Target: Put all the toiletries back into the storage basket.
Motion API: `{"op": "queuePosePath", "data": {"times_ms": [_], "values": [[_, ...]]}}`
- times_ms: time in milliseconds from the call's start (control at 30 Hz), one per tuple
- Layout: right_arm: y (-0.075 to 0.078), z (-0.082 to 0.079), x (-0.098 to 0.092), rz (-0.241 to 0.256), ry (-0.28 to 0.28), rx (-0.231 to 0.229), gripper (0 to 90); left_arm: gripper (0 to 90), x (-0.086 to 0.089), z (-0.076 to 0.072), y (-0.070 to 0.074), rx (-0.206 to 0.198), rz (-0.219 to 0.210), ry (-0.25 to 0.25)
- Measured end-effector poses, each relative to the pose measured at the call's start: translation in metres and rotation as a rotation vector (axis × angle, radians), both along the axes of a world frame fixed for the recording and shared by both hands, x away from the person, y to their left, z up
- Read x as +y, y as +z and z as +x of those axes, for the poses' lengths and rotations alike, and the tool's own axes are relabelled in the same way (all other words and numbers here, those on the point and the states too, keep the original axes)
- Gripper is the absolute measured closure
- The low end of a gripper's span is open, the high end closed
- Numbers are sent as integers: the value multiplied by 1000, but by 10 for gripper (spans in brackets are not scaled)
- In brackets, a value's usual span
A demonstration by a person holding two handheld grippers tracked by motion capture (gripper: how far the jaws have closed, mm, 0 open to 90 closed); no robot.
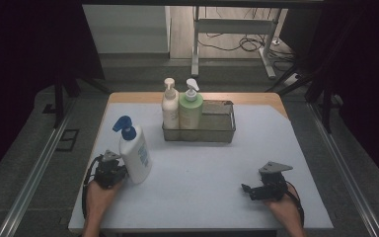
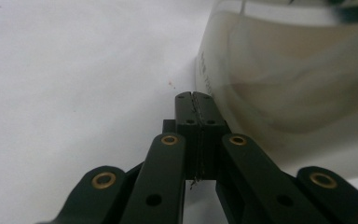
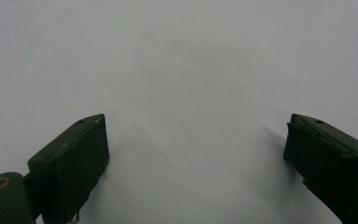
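From the high view, the white pump bottle (image 1: 135,157) with a blue top stood tilted near the wire basket (image 1: 223,129), on the person's side of it, touching the left gripper (image 1: 113,169). It looked heavy, hard and slippery, so its wide middle seemed the best place to grab. The right gripper (image 1: 256,191) rested on the white table (image 1: 202,177), well apart from the basket. The room was dark.

In the left gripper view, the jaws were closed on nothing, just beside the bottle.

In the right gripper view, the jaws were wide apart and empty.

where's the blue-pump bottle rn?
High view: the blue-pump bottle stands on the table at front left, right beside the left gripper, outside and in front-left of the wire basket.
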State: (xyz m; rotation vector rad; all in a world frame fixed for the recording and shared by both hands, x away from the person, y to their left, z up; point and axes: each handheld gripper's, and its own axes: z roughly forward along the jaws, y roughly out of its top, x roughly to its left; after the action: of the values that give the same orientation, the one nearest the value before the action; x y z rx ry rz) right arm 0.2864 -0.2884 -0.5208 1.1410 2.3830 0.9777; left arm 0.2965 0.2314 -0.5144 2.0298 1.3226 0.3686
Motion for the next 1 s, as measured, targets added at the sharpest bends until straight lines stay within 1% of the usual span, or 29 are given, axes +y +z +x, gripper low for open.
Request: {"op": "queuePosePath", "data": {"times_ms": [267,367,433,567,667,867,1000], "values": [[0,0,0,-1,0,-2,61,893,-1,0,-2,-1,-1,5],[0,0,0,-1,0,-2,61,893,-3,-3,-2,-1,-7,-7],[0,0,0,-1,1,-3,61,893,-4,-3,-2,-3,7,-10],[0,0,0,0,0,-2,61,893,-6,-3,-2,-5,-1,-4],[0,0,0,0,1,-3,60,893,-8,-2,-2,-6,1,-8],[0,0,0,1,1,-2,61,893,-18,-1,-3,-12,-1,-30],[0,0,0,1,1,-2,61,893,-21,-1,-3,-11,-3,-37]]}}
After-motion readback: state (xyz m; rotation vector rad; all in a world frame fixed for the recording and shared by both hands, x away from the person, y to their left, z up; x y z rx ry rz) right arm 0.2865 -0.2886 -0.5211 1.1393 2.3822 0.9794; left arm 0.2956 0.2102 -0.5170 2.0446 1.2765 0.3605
